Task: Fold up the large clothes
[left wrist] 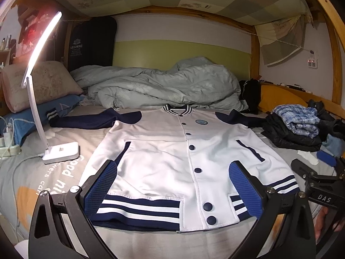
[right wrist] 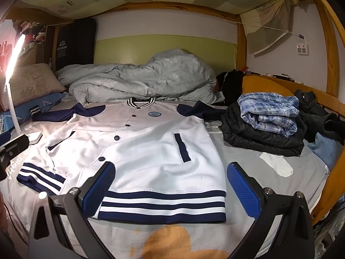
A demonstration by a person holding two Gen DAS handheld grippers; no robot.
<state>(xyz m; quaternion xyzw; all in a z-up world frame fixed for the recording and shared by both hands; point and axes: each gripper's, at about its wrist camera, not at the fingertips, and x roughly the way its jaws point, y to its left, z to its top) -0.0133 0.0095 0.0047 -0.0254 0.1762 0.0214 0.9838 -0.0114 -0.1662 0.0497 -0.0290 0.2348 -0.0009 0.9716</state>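
A white varsity jacket (left wrist: pixel 163 151) with navy sleeves, navy buttons and a striped hem lies flat, front up, on the bed; it also shows in the right wrist view (right wrist: pixel 140 146). Both sleeves stretch out sideways. My left gripper (left wrist: pixel 172 181) is open and empty, hovering over the hem near the button line. My right gripper (right wrist: pixel 170 183) is open and empty over the hem's right part. The right gripper also shows at the right edge of the left wrist view (left wrist: pixel 319 172).
A lit white desk lamp (left wrist: pixel 61 150) stands on the bed left of the jacket. A stack of folded clothes (right wrist: pixel 265 125) and a white sock (right wrist: pixel 278 166) lie to the right. A rumpled grey duvet (left wrist: pixel 159 86) and pillows (left wrist: pixel 41 84) sit behind. A wooden bed rail (right wrist: pixel 332 183) runs along the right.
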